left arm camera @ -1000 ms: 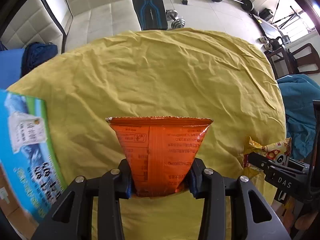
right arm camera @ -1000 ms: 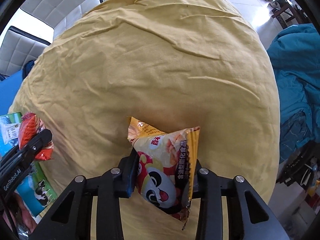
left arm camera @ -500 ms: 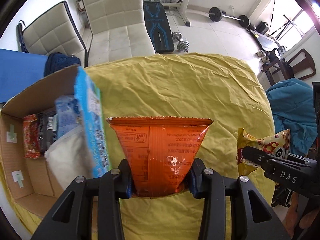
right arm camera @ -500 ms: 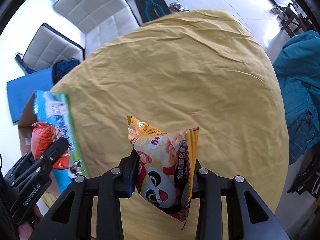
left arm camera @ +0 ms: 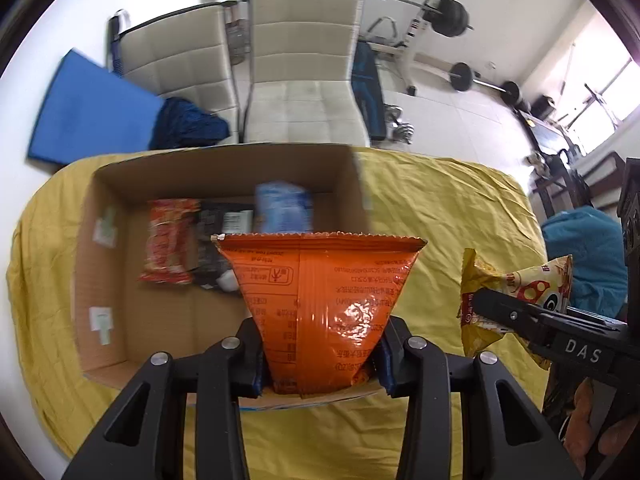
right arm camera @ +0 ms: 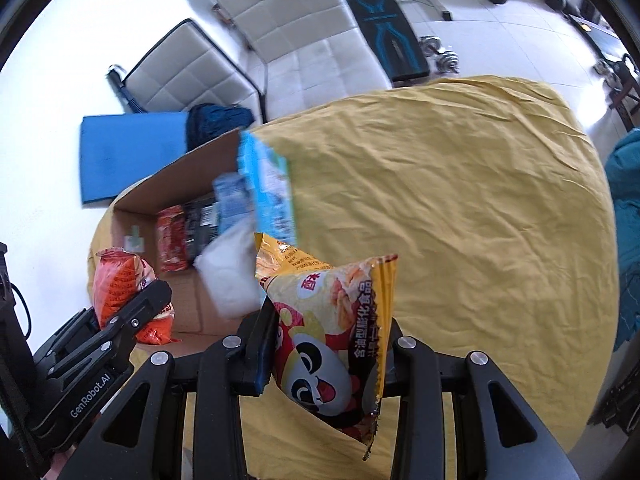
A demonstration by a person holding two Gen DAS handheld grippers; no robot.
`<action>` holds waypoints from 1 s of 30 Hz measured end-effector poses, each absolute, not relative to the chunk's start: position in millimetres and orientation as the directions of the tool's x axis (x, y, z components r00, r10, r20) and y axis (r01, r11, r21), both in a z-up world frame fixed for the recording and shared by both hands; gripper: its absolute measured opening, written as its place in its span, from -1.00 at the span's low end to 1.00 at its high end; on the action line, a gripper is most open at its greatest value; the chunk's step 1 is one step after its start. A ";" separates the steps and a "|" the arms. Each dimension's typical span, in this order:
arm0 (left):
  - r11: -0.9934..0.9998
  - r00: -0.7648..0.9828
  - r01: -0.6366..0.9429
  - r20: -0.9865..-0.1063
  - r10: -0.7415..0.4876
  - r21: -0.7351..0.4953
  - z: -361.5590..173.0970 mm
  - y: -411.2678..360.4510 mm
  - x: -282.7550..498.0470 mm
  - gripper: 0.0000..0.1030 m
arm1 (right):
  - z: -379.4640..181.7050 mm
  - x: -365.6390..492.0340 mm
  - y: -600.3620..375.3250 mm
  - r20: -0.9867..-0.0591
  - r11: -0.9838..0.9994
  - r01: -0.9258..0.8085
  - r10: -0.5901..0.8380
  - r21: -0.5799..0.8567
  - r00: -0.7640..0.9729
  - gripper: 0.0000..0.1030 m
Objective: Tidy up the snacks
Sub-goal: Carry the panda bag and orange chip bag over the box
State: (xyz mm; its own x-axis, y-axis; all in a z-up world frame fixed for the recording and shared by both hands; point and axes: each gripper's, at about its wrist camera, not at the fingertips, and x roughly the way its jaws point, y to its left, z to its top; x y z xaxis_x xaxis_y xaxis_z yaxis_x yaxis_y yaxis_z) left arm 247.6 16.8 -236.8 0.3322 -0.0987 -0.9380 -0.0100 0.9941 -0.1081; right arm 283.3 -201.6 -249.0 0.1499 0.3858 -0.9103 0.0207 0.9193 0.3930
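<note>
My left gripper (left arm camera: 320, 354) is shut on an orange snack bag (left arm camera: 316, 300), held above the near edge of an open cardboard box (left arm camera: 108, 280). Inside the box lie a red packet (left arm camera: 168, 248), a black packet (left arm camera: 216, 240) and a blue packet (left arm camera: 284, 206). My right gripper (right arm camera: 326, 354) is shut on a yellow panda snack bag (right arm camera: 332, 332), to the right of the box over the yellow cloth (right arm camera: 460, 208). In the right wrist view the box (right arm camera: 176, 184) shows a blue printed side (right arm camera: 268, 192) and a white bag (right arm camera: 232, 276).
The round table is covered by the yellow cloth (left arm camera: 440, 216). Two white chairs (left arm camera: 300, 80) stand behind it, with a blue mat (left arm camera: 88, 112) and dark cloth at left. Weights and a bench (right arm camera: 384, 40) lie on the floor. Teal fabric (left arm camera: 580, 256) is at right.
Both grippers have swung left and tilted up with their bags still held. The box interior has come to the middle of the left wrist view, under the orange bag.
</note>
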 end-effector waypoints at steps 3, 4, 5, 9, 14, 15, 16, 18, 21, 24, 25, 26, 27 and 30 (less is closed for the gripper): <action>0.993 0.323 -0.065 -0.944 -0.072 -0.099 -240.1 64.8 241.0 -0.27 | -248.9 285.3 -160.4 -0.899 0.907 -0.006 0.417 0.420 0.131 -0.25; 0.992 0.318 -0.080 -0.946 -0.069 -0.099 -242.9 76.8 240.3 -0.27 | -250.6 285.8 -146.6 -0.894 0.902 -0.012 0.430 0.432 0.123 -0.25; 0.990 0.309 -0.096 -0.949 -0.064 -0.099 -246.4 89.8 238.9 -0.27 | -253.5 286.5 -131.1 -0.889 0.895 -0.019 0.445 0.445 0.111 -0.25; 0.983 0.248 -0.152 -0.966 -0.066 -0.106 -268.1 138.6 236.5 -0.27 | -273.4 288.6 -72.5 -0.871 0.873 -0.033 0.489 0.487 0.049 -0.25; 0.978 0.166 -0.181 -0.983 -0.072 -0.103 -303.2 180.6 242.1 -0.27 | -310.3 289.2 -13.7 -0.857 0.856 -0.030 0.515 0.516 -0.016 -0.25; 0.977 0.152 -0.186 -0.985 -0.081 -0.109 -309.8 186.2 243.6 -0.27 | -316.5 289.4 -5.5 -0.856 0.855 -0.030 0.517 0.518 -0.024 -0.25; 0.976 0.129 -0.185 -0.987 -0.094 -0.117 -319.2 192.3 246.4 -0.27 | -323.4 288.4 1.8 -0.856 0.856 -0.028 0.516 0.516 -0.031 -0.25; 0.973 0.100 -0.194 -0.990 -0.103 -0.121 -331.5 201.2 250.8 -0.27 | -340.0 289.0 12.9 -0.852 0.853 -0.017 0.521 0.522 -0.046 -0.25; 0.970 0.050 -0.202 -0.991 -0.125 -0.133 -353.7 211.9 257.6 -0.26 | -358.7 286.8 27.2 -0.853 0.855 -0.013 0.517 0.519 -0.068 -0.25; 0.970 0.009 -0.199 -0.990 -0.139 -0.138 -370.4 214.4 262.5 -0.26 | -374.1 285.3 37.5 -0.855 0.858 -0.020 0.510 0.513 -0.094 -0.25; 0.972 -0.001 -0.193 -0.991 -0.137 -0.134 -374.7 214.0 263.7 -0.26 | -377.6 284.7 40.4 -0.856 0.859 -0.023 0.507 0.512 -0.099 -0.25; 0.974 -0.013 -0.188 -0.991 -0.133 -0.128 -379.3 213.4 264.9 -0.26 | -382.0 284.1 43.7 -0.856 0.859 -0.028 0.506 0.512 -0.107 -0.25; 0.975 -0.021 -0.186 -0.991 -0.131 -0.124 -383.5 213.1 265.5 -0.26 | -384.8 283.8 44.6 -0.855 0.858 -0.025 0.508 0.512 -0.102 -0.25; 0.973 -0.054 -0.185 -0.987 -0.149 -0.136 -396.8 211.9 265.6 -0.26 | -392.5 283.7 48.6 -0.863 0.866 -0.037 0.494 0.499 -0.105 -0.21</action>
State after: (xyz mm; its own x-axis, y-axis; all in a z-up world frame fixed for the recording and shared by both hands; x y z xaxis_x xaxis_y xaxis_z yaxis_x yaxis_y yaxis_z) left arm 265.6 211.9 -396.8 -0.0537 -0.1487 -0.9874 -0.1850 0.9732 -0.1365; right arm 283.7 48.6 -392.5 -0.1054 0.4936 -0.8633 -0.0371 0.8656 0.4994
